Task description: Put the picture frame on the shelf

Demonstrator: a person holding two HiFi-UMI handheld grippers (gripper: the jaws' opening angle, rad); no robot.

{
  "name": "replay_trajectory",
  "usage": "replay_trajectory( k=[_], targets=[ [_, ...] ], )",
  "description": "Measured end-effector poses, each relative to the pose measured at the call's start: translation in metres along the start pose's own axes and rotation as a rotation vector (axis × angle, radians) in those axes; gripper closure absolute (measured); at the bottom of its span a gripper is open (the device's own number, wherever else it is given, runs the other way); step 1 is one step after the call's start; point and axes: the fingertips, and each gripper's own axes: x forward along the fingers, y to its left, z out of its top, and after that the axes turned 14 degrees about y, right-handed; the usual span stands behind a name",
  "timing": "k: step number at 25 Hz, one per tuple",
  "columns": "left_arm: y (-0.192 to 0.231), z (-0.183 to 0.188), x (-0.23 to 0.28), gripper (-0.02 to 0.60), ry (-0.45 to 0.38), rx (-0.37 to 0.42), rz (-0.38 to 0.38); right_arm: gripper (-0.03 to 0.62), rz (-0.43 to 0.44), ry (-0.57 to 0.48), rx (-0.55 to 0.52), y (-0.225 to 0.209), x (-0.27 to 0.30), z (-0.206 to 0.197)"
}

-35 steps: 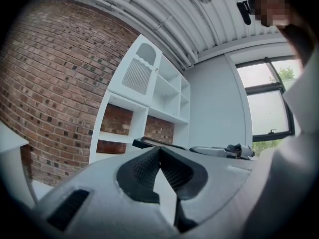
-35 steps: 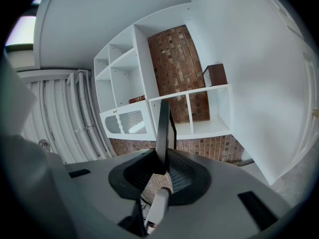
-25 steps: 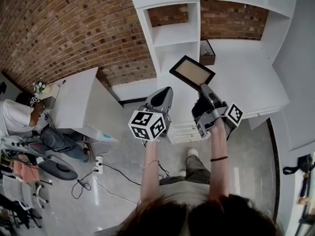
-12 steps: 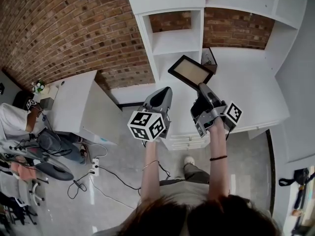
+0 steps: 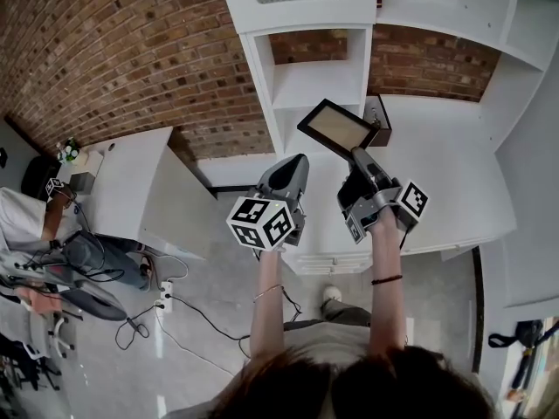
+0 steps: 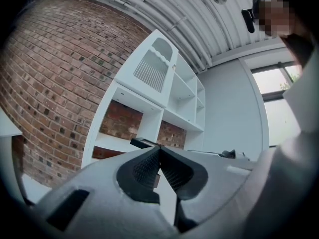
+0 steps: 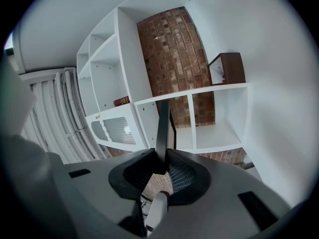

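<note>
The picture frame (image 5: 339, 128), black-rimmed with a tan centre, is held up tilted in front of the white shelf unit (image 5: 306, 81). My right gripper (image 5: 359, 158) is shut on the frame's lower edge. In the right gripper view the frame (image 7: 162, 126) stands edge-on between the jaws of that gripper (image 7: 164, 159), with open white shelf compartments (image 7: 214, 133) behind it. My left gripper (image 5: 289, 168) hangs beside it at the left, shut and holding nothing. In the left gripper view the tips of this gripper (image 6: 159, 156) meet, and the frame's edge (image 6: 143, 143) shows just beyond them.
A small dark wooden frame (image 5: 378, 117) leans on the shelf's counter at the right, also the dark wooden frame (image 7: 227, 68). A red book (image 7: 121, 101) lies on an upper shelf. A white desk (image 5: 131, 182), a seated person (image 5: 31, 221) and floor cables (image 5: 166, 299) are at the left.
The shelf unit has slid lower and nearer in the head view as the person steps toward it. The right gripper keeps its hold on the frame; both grippers stay at about the same height.
</note>
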Motion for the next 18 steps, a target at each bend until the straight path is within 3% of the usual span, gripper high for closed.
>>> replay_trajectory(
  k=[18],
  targets=[
    [0.030,-0.001,0.038,0.571,0.024,-0.016,0.058,0.520,0.027,0.046,0.051,-0.020,0.035,0.037]
  ],
)
